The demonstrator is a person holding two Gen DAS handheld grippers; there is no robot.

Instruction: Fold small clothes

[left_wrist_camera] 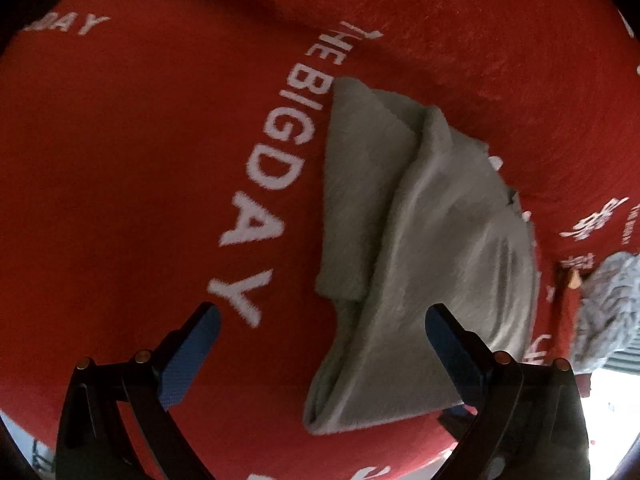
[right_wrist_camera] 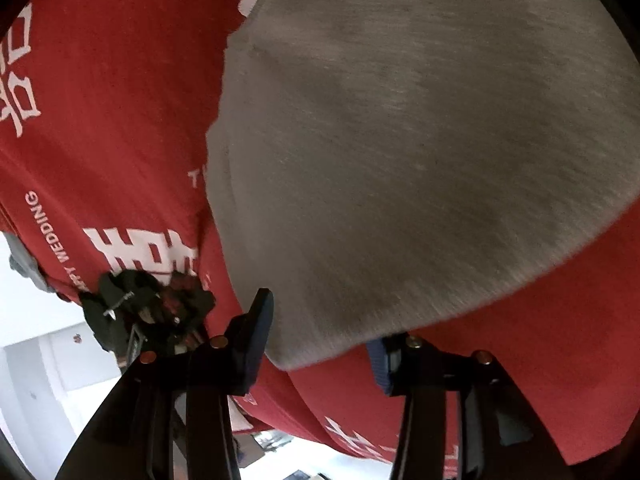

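Observation:
A grey small garment (left_wrist_camera: 432,220) lies folded lengthwise on a red cloth (left_wrist_camera: 140,160) printed with white letters. My left gripper (left_wrist_camera: 323,312) hovers over its near end, open, with blue pads (left_wrist_camera: 192,360) wide apart. One finger is over the red cloth and the other is over the garment's near edge. In the right wrist view the same grey garment (right_wrist_camera: 420,140) fills most of the picture. My right gripper (right_wrist_camera: 320,324) is open at its near rounded edge. The edge lies between the fingers without being pinched, and the garment partly covers the right fingertip (right_wrist_camera: 380,360).
The red cloth (right_wrist_camera: 100,120) ends at a table edge close to the right gripper, with pale floor below. A dark bundle of things (right_wrist_camera: 148,304) sits at that edge. A crumpled grey-blue patterned fabric (left_wrist_camera: 608,312) lies at the far right of the left wrist view.

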